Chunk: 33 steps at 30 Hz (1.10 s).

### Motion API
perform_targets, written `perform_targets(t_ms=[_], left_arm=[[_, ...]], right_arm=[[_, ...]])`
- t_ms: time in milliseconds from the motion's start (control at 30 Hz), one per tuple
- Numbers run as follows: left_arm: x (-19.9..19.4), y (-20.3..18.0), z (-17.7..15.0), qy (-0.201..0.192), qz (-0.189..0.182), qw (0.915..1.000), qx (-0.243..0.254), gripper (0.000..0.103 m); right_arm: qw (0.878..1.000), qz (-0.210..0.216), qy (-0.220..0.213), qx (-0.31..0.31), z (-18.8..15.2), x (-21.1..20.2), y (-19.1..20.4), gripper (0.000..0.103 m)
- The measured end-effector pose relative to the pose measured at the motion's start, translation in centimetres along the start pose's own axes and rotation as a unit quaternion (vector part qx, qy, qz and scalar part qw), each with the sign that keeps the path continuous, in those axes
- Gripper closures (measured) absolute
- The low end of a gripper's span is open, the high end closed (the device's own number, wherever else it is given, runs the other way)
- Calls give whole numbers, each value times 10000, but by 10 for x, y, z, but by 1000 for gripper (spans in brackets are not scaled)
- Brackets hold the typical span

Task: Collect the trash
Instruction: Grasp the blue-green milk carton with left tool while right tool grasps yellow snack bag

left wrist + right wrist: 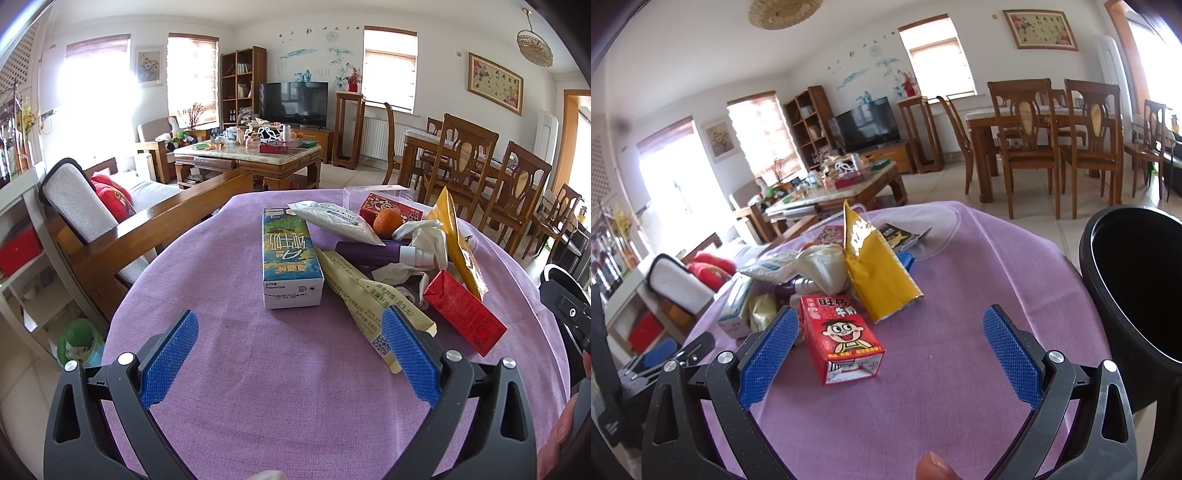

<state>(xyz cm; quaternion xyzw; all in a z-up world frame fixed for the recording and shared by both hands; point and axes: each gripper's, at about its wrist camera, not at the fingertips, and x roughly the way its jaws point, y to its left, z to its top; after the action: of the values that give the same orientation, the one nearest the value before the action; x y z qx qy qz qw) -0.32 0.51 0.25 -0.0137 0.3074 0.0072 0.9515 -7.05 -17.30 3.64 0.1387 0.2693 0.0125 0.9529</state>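
A pile of trash lies on the purple tablecloth (280,387). In the left wrist view I see a blue-green milk carton (290,258), a cream wrapper (365,295), a red drink carton (465,314), a yellow packet (458,240), crumpled tissue (424,236), a purple tube (369,253) and an orange (386,222). My left gripper (290,358) is open and empty, just short of the milk carton. In the right wrist view the red drink carton (838,336) lies between my open right gripper's (890,354) fingers, nearer the left one. The yellow packet (875,273) stands behind it.
A black bin (1137,288) stands at the table's right edge. A wooden sofa (122,225) with red cushions is on the left, a coffee table (251,155) behind, and dining chairs (517,192) to the right. The right gripper shows at the edge of the left view (569,314).
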Motion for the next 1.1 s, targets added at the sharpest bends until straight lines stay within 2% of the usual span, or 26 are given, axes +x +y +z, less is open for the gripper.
perform_targets(t_ms=[100,167,233,300,400,500,600,667,700,733,767,833,867,900,967,1100], left_arm=[[1,4,0,-5,-83,9999,-141,5],[5,10,1,143,-426,9987,-233,5],[15,19,6,420,-717,9964,-165,5],[29,31,16,701,-777,9944,-147,5],[52,46,35,1047,-1244,9862,-324,5],[74,46,52,1171,-1214,9852,-316,5],[96,43,58,1379,-1253,9819,-343,5],[107,39,60,1493,-1352,9787,-395,5],[108,41,59,1536,-1330,9784,-383,6],[111,39,58,1558,-1293,9787,-338,6],[113,37,58,1577,-1276,9787,-308,8],[118,39,57,1679,-1343,9759,-369,24],[121,41,55,1772,-1443,9725,-445,39],[123,42,53,1832,-1495,9703,-510,42],[122,47,53,1763,-1467,9719,-528,44],[108,56,52,1612,-1521,9727,-684,53]], right_arm=[[10000,42,41,17,-1,1,1,5],[9991,349,221,24,1,8,0,5],[9960,778,378,-241,9,17,1,5],[9928,768,588,-705,30,26,5,5],[9842,961,939,-1153,58,47,11,5],[9754,1082,1269,-1440,75,81,24,5],[9687,1111,1626,-1509,75,116,34,13],[9635,1084,1893,-1554,74,138,36,29],[9611,1009,2032,-1578,70,149,37,33],[9580,972,2198,-1564,65,158,39,42],[9564,1006,2283,-1520,60,165,41,44],[9596,1035,2162,-1472,57,166,43,45],[9602,1052,2134,-1461,56,165,45,51],[9608,1098,2114,-1421,56,164,47,55],[9612,1179,2134,-1292,56,161,47,66],[9622,1220,2125,-1185,56,152,32,68]])
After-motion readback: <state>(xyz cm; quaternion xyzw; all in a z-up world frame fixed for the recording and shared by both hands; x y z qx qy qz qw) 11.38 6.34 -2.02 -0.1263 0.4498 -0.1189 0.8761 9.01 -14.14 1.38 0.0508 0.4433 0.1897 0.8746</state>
